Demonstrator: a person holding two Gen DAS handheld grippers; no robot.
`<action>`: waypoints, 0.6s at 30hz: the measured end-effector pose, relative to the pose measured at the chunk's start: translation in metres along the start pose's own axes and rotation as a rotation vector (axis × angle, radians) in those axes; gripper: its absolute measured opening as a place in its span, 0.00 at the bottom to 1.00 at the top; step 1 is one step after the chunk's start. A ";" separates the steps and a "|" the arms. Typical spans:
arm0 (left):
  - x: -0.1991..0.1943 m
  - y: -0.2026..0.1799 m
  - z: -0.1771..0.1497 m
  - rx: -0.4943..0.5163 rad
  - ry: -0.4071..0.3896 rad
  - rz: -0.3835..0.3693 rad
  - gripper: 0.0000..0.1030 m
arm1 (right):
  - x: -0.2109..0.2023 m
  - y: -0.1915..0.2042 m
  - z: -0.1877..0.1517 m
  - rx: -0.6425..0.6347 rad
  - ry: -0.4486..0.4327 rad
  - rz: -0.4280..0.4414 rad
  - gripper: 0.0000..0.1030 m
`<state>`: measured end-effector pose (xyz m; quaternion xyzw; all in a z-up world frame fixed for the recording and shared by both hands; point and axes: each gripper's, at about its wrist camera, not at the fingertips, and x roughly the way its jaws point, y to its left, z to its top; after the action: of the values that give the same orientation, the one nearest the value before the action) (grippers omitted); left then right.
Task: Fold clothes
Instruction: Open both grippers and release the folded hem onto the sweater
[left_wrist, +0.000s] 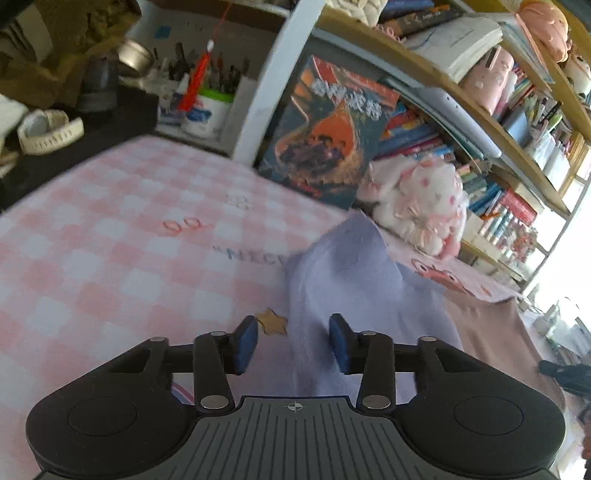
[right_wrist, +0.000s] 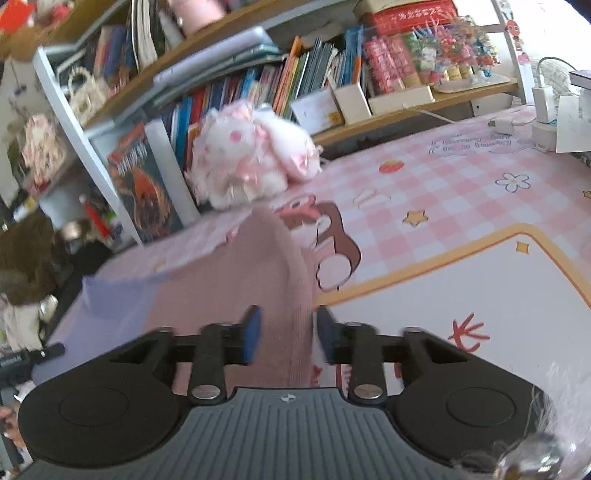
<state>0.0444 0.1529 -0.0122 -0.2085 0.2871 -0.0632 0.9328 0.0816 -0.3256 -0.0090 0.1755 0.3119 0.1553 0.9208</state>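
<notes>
Left gripper (left_wrist: 293, 332) body fills the bottom of its view, jaws apart. The lavender cloth (left_wrist: 351, 266) runs up between the pads, but nothing is pinched. Right gripper (right_wrist: 286, 328) is the same: jaws apart and straddling a raised ridge of pink cloth (right_wrist: 258, 266). The pads are close to the fabric on both sides, but with the blur I don't read a clamp.

The lavender and pink sections lie side by side and touching. Can't tell if that's one two-tone garment or two pieces.

The clothing sits on the pink checked table mat (right_wrist: 461, 192), humped and rumpled towards the near edge — not flat, and no clean fold line visible. A plush toy (right_wrist: 251, 162) sits just beyond the far end of the cloth, against the bookshelf (right_wrist: 295, 74).

Progress looks early or mid-fold at best. Nothing reads as a finished, squared stack. Still to do, as I judge it:
- get a real grip on both edges
- lay the fabric flat
- fold it over
- smooth it

The plush is close enough to snag on a forward sweep.
</notes>
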 end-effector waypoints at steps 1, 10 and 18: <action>-0.004 0.001 0.000 -0.032 -0.011 -0.030 0.06 | 0.001 0.002 0.000 -0.012 0.006 -0.006 0.06; -0.010 -0.006 0.001 0.052 -0.002 -0.005 0.11 | -0.002 -0.008 -0.001 0.030 0.000 0.000 0.06; 0.013 -0.021 0.033 0.219 -0.008 0.023 0.49 | 0.008 -0.006 0.022 -0.085 -0.043 -0.041 0.26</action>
<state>0.0740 0.1424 0.0146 -0.1021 0.2774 -0.0826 0.9517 0.1029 -0.3331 0.0009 0.1330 0.2886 0.1458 0.9369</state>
